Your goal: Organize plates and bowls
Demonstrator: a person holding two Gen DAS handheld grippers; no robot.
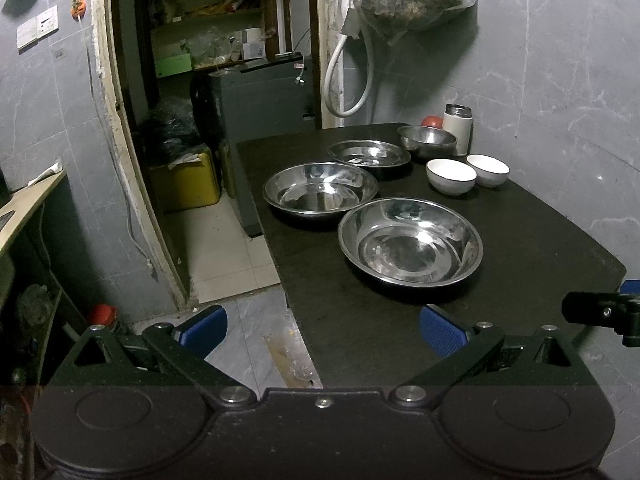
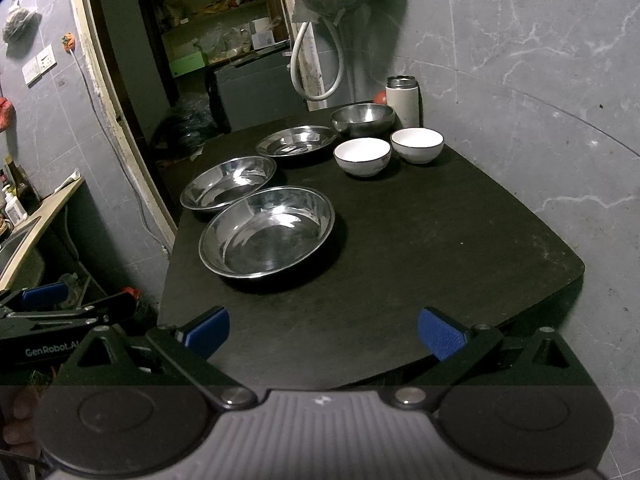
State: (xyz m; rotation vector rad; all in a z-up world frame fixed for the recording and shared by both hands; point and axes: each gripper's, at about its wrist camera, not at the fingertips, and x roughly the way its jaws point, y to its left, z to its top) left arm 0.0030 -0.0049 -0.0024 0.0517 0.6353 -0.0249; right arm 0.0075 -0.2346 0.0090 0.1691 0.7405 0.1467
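Plates [image 2: 267,233] and bowls [image 2: 362,156] sit apart on the black table [image 2: 440,240] — nothing stacked yet. Left gripper [image 1: 322,330] and right gripper [image 2: 323,331] hang spread wide, holding nothing — all sorting is left.

A dark tabletop [image 2: 440,248] carries three shallow steel plates in a diagonal row — the nearest plate [image 2: 267,231], the middle plate [image 2: 228,182], the far plate [image 2: 297,141]. Behind them stands a steel bowl [image 2: 363,118], with two white bowls [image 2: 362,156] [image 2: 417,145] side by side — and a white flask [image 2: 403,101] near the wall.
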